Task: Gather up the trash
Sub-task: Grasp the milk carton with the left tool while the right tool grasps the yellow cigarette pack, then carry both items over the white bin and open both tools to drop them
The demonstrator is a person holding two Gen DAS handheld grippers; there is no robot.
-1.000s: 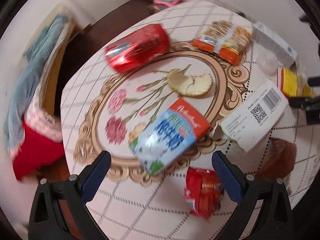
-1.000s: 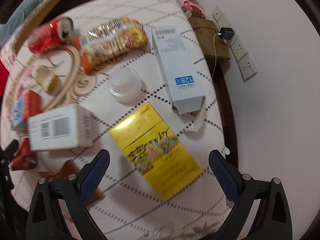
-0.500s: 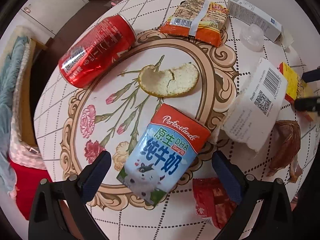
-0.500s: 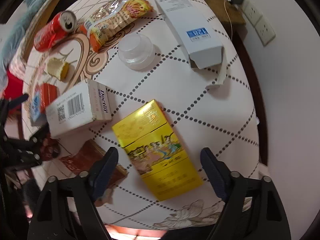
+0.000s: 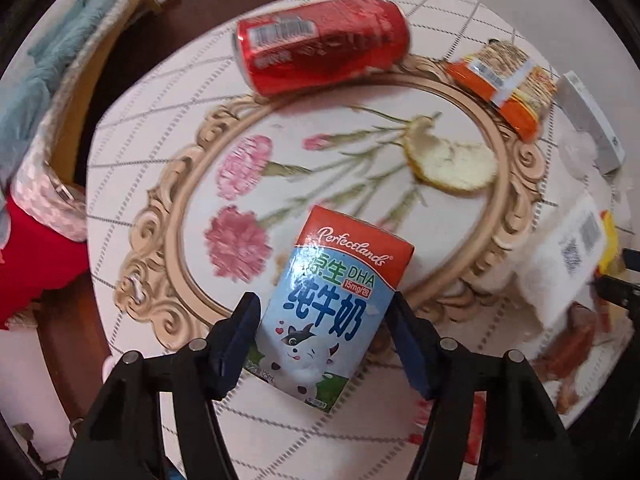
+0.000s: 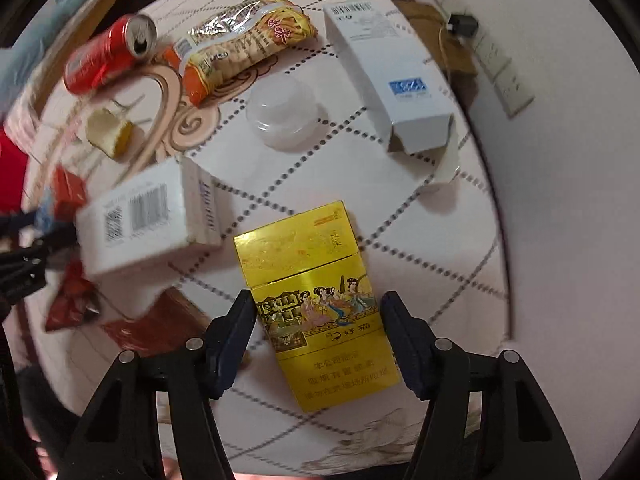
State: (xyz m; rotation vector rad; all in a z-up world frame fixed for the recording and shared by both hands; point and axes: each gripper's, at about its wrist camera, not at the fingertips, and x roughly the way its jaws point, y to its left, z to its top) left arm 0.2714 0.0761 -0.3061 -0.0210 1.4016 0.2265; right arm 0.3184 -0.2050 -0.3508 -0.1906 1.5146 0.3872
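Tools [image 5: 325, 334] [image 6: 318, 330] astride carton [image 5: 326, 312], pack [image 6: 320, 304]

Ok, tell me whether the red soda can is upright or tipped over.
Tipped over: the red soda can lies on its side on the table, with its opened top facing sideways.

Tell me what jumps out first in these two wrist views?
The blue milk carton lies between the left gripper's open fingers, on the floral tablecloth. The yellow cigarette pack lies likewise inside the right gripper. Behind the carton, a red can lies on its side.
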